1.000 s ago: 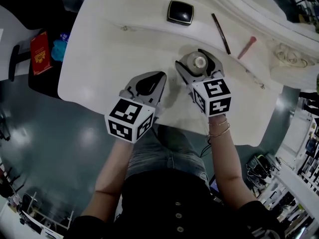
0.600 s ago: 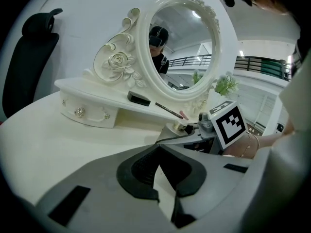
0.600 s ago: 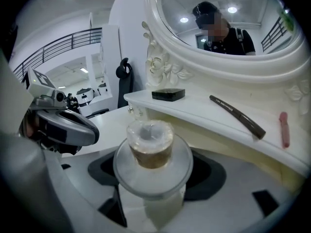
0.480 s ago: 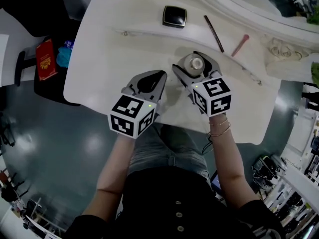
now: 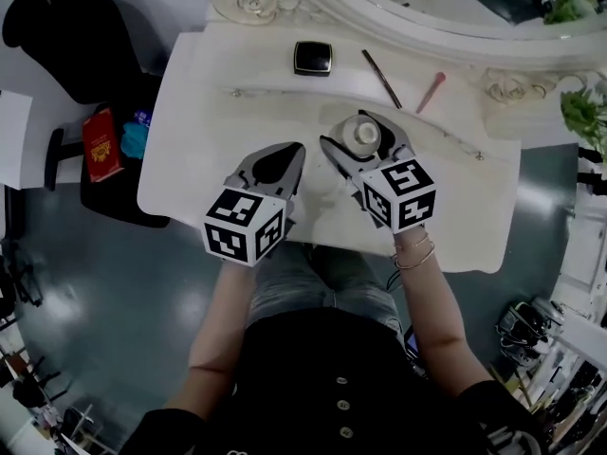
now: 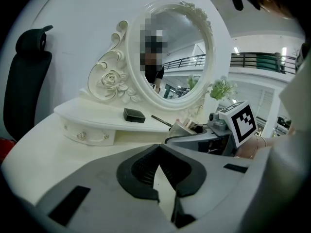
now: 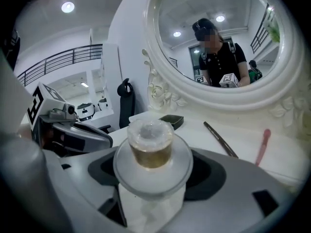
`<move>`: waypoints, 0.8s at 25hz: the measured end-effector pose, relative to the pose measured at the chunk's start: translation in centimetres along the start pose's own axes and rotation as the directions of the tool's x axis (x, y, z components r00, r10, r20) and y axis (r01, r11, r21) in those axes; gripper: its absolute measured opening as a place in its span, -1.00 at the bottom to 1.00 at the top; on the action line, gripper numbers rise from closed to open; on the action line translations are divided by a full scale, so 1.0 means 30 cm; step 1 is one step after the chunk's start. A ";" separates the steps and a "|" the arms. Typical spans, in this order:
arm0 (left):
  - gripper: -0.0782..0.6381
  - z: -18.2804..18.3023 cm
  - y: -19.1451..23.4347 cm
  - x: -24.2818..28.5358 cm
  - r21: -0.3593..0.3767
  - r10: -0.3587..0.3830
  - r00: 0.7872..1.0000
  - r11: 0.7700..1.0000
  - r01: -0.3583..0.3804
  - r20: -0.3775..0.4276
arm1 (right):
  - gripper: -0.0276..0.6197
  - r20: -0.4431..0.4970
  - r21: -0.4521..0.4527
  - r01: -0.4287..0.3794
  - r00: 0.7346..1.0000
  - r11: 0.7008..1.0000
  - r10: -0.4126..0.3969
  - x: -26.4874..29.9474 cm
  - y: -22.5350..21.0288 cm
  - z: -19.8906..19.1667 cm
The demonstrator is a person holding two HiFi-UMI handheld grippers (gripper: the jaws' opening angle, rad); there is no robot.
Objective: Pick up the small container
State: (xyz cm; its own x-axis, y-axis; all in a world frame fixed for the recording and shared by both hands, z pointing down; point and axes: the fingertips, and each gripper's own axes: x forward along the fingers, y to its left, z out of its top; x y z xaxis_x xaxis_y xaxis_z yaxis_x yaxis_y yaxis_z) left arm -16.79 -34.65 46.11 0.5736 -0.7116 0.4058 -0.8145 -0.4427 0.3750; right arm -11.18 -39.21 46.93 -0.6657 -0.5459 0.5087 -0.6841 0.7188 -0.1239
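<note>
The small container (image 5: 362, 133) is a clear jar with a wide round collar and an amber top (image 7: 150, 144). My right gripper (image 5: 361, 131) is shut on it, one jaw on each side of the jar, over the middle of the white dressing table (image 5: 218, 121). Whether the jar touches the table I cannot tell. My left gripper (image 5: 290, 154) hangs just to the left of it, shut with nothing between its jaws (image 6: 159, 152). The right gripper's marker cube (image 6: 241, 122) shows in the left gripper view.
On the raised back shelf lie a black compact (image 5: 312, 57), a dark pencil (image 5: 381, 79) and a pink brush (image 5: 429, 93). An ornate white mirror (image 5: 455, 12) stands behind. A black chair (image 5: 66, 27) and a red book (image 5: 99, 145) are at the left.
The head view has pulled back, so the table looks smaller and more of the mirror shows. Both grippers keep their places beside each other, the right still shut on the jar.
</note>
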 end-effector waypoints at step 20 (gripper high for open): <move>-0.75 0.191 -0.107 -0.078 0.132 -0.060 0.995 0.990 0.048 0.086 | 0.14 0.235 0.068 0.024 0.971 0.997 -0.040 -0.210 0.001 0.251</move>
State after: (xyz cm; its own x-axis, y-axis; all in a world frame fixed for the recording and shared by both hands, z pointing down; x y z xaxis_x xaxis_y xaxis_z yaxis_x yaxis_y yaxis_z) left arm -16.02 -34.71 39.18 0.6119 -0.7279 0.3096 -0.7902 -0.5448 0.2807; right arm -9.25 -38.99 37.29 -0.6894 -0.6598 0.2991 -0.7188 0.6742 -0.1696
